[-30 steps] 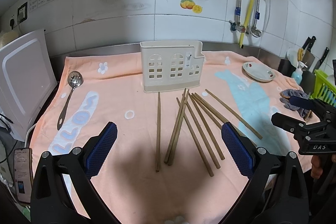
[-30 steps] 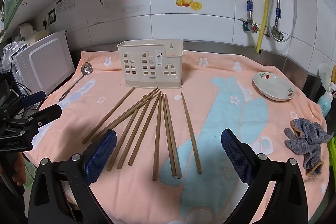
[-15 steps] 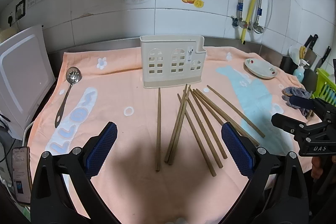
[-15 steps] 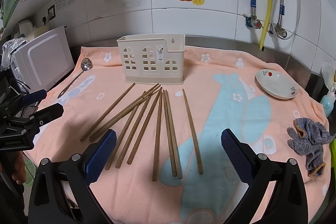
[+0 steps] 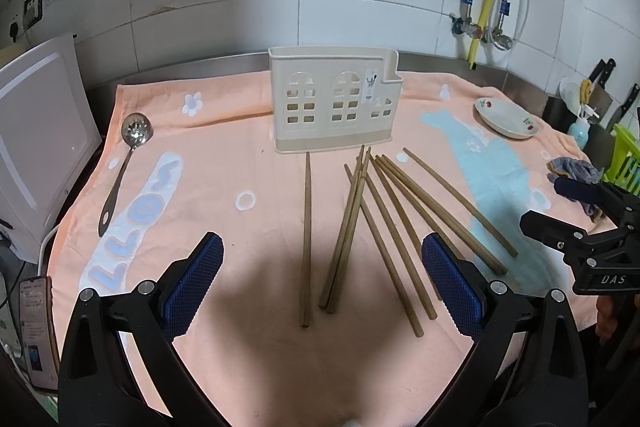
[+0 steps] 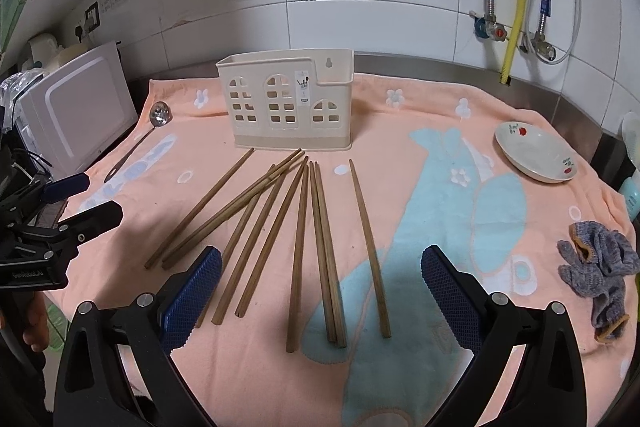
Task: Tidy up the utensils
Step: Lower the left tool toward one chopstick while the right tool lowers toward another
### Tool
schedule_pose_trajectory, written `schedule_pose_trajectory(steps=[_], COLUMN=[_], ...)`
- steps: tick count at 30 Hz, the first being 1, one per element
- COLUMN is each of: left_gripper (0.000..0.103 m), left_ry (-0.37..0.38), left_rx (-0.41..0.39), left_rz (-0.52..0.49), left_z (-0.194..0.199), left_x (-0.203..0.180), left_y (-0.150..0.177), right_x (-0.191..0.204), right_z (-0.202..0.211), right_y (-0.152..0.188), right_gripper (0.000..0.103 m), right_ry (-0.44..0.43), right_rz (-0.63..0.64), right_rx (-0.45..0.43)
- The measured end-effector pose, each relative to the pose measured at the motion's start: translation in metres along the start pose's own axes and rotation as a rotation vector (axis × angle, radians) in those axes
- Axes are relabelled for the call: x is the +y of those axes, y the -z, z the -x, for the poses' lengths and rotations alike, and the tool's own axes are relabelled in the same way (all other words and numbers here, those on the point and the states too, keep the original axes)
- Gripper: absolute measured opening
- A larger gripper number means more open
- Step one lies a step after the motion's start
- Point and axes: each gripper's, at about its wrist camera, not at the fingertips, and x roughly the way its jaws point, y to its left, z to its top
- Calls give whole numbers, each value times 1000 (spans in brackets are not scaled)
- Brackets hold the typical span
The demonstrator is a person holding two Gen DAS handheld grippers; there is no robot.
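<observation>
Several wooden chopsticks (image 5: 384,223) (image 6: 298,243) lie fanned out on a peach towel (image 5: 224,163) (image 6: 420,131). A cream utensil holder (image 5: 334,99) (image 6: 286,101) with window cut-outs stands upright behind them. A slotted metal spoon (image 5: 124,159) (image 6: 154,123) lies at the left. My left gripper (image 5: 322,281) is open and empty above the near ends of the chopsticks. My right gripper (image 6: 320,291) is open and empty, also above the near ends. Each gripper shows in the other's view, the right (image 5: 580,223) and the left (image 6: 60,207).
A white dish (image 5: 506,117) (image 6: 536,157) sits at the right on the towel. A grey rag (image 6: 600,267) lies at the right edge. A white appliance (image 5: 36,131) stands at the left. A phone (image 5: 34,323) lies at the left front. Pipes run down the tiled back wall.
Both grippers have tilted and moved slightly forward toward the chopsticks; the holder and chopsticks sit a little lower and closer in view. Nothing on the towel has moved.
</observation>
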Motion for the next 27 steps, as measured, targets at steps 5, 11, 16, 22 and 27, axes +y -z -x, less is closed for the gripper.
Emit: schedule_pose_trajectory(steps=[5, 11, 16, 22, 27], left_gripper=[98, 98, 98, 98, 98], left_ry=[-2, -1, 4, 6, 4], left_rx=[22, 54, 83, 113, 136], left_rz=[-3, -3, -3, 1, 9], left_z=[-8, -21, -33, -45, -54], left_x=[0, 2, 2, 5, 9], left_y=[-2, -3, -3, -5, -5], right_x=[-3, -5, -7, -9, -12], right_z=[-10, -21, -28, -38, -46], right_y=[-2, -2, -4, -6, -6], right_gripper=[97, 97, 97, 97, 97], right_ry=[-7, -16, -16, -12, -11], right_rz=[-6, -6, -9, -10, -10], right_rx=[20, 45, 58, 78, 98])
